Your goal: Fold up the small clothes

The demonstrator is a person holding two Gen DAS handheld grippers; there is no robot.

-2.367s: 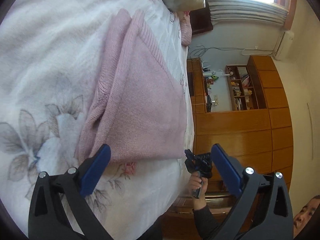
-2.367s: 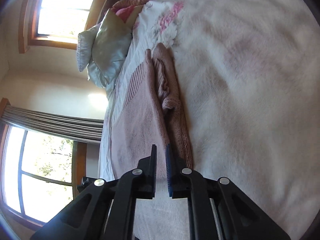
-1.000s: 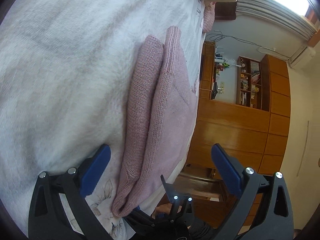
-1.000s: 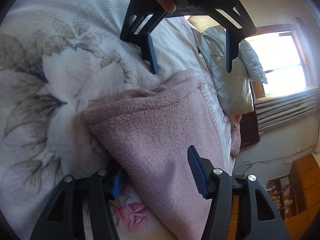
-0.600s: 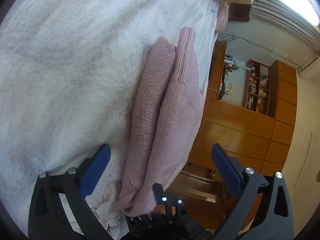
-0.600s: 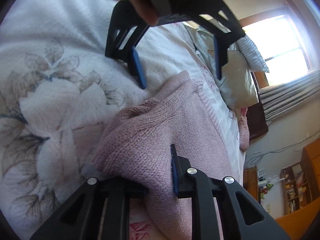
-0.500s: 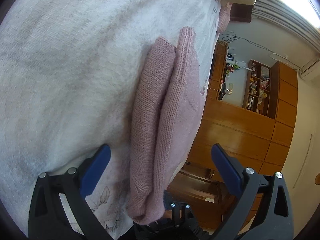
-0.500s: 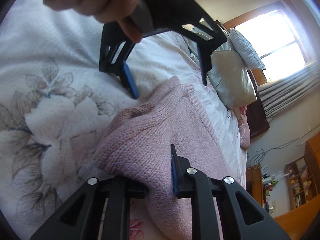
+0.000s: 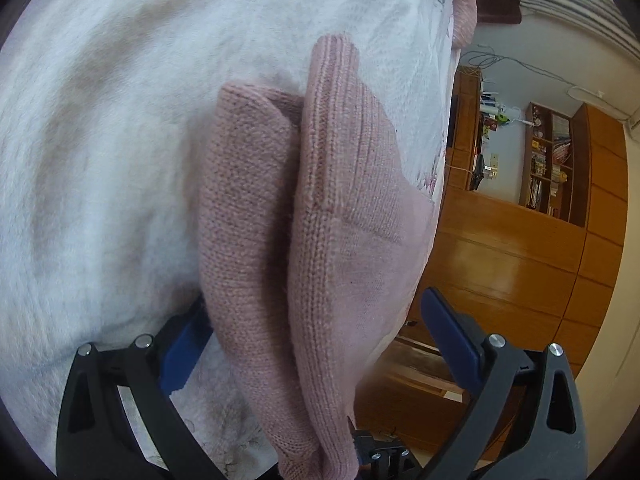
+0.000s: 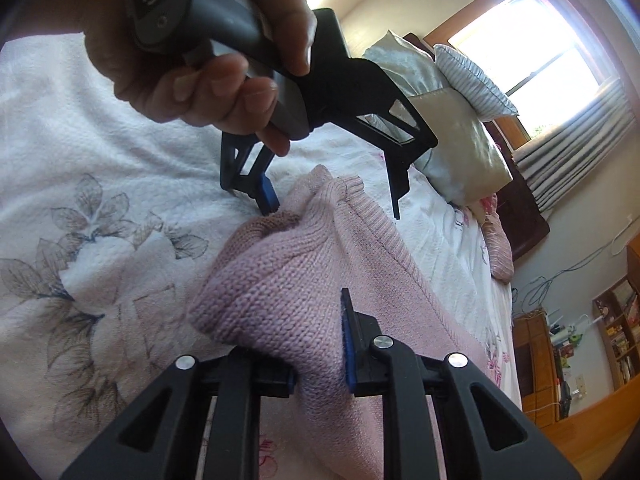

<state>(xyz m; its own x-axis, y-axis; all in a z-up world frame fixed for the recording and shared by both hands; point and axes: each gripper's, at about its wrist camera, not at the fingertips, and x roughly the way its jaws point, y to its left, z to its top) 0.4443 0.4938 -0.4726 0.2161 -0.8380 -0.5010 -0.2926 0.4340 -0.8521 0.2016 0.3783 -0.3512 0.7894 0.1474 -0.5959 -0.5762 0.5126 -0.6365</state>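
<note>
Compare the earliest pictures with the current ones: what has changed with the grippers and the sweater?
The right hand-held gripper, formerly shut and empty, now clamps a corner of the pink knitted sweater. The left hand-held gripper moved in, straddling the sweater's other end, open. The sweater stays folded on the floral bedspread.

My blue pads point(image 10: 346, 344) pinch a pink ribbed-knit sweater point(image 9: 320, 240), soft and matt. The bedspread point(image 9: 120, 120) looks fleecy; the far wardrobe point(image 9: 520, 264) is glossy wood.
</note>
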